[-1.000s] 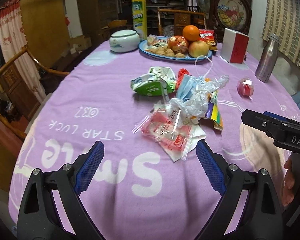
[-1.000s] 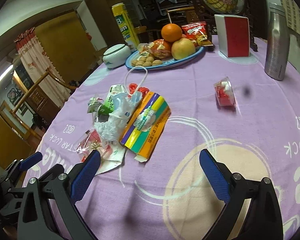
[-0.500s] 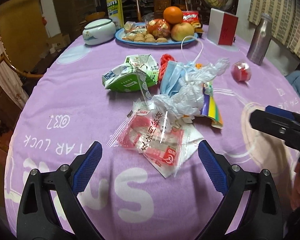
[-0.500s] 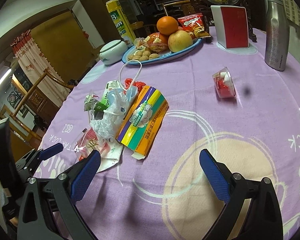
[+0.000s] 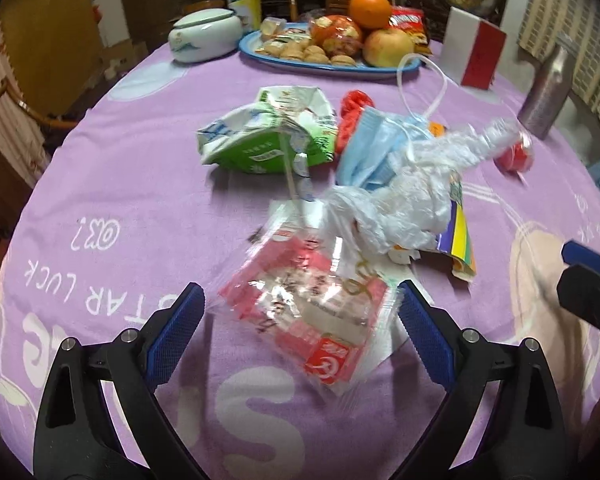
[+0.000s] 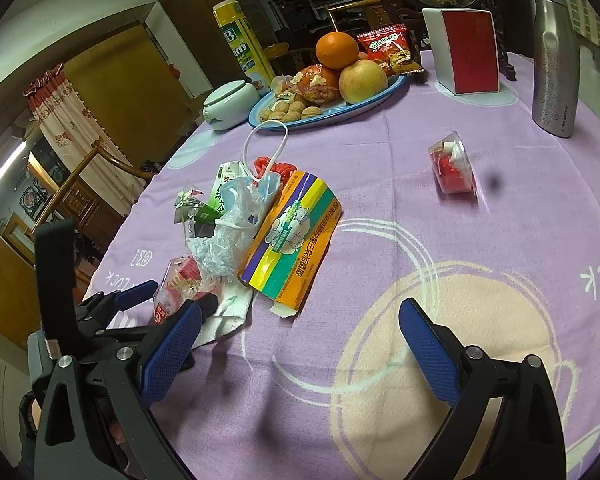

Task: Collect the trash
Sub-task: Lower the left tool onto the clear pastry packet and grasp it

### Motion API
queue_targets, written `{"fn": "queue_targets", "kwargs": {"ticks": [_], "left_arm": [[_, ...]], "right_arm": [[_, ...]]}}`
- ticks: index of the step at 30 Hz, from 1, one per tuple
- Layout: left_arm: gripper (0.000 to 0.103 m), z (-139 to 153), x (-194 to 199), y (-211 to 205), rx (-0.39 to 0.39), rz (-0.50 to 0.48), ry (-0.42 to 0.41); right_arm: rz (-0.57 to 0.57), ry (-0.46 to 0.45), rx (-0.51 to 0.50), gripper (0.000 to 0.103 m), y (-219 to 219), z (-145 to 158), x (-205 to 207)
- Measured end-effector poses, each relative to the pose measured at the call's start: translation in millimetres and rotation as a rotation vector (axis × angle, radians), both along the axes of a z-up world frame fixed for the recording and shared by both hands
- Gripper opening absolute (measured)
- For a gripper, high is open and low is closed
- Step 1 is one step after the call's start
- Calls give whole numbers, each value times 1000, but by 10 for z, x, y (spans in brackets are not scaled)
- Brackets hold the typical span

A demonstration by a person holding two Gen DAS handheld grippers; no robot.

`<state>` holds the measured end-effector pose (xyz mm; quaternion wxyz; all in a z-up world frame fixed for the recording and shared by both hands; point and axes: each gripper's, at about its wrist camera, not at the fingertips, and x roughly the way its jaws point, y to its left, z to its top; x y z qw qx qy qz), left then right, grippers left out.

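Your left gripper [image 5: 298,320] is wide open, with its two blue fingers on each side of the red snack wrapper [image 5: 304,304]. Your right gripper [image 6: 300,348] is wide open too, holding nothing, over a bare part of the surface [image 6: 440,320].

The wrapper lies at the near end of the trash pile, in the middle of the purple cloth. It looks thin, crinkly and very light. It will bend and may slip, so pinch it across the middle, where it puffs up a little.

In the pile you can count one red wrapper, one crumpled clear bag [image 5: 404,200], one blue face mask [image 5: 370,148], one green and white carton [image 5: 268,136], one striped box [image 6: 292,240] and one red net [image 5: 354,108]. One little red cup [image 6: 452,168] sits well apart from the pile.
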<state>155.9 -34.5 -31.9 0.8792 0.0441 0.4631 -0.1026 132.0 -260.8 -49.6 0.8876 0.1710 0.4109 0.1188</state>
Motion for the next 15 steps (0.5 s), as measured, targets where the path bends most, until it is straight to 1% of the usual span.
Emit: {"fn": "queue_targets", "kwargs": {"ticks": [2,5,7,10,14,15], "left_arm": [[89,39,-26,57,-19,8,-5],[79,71,-77,137,-22,9,-10],[72,58,-101,185,-12,6,8],[68,49,-170,258,-5,6,20],[69,78,-241,376,-1,26,17],[69,82,-250,411,-14,32,33]], "right_arm": [[-1,2,1,97,1,-3,0],[-3,1,0,97,2,-11,4],[-6,5,2,97,3,-20,7],[-9,13,8,97,2,-42,14],[-6,18,9,97,20,-56,19],[-3,18,8,97,31,-59,18]]}}
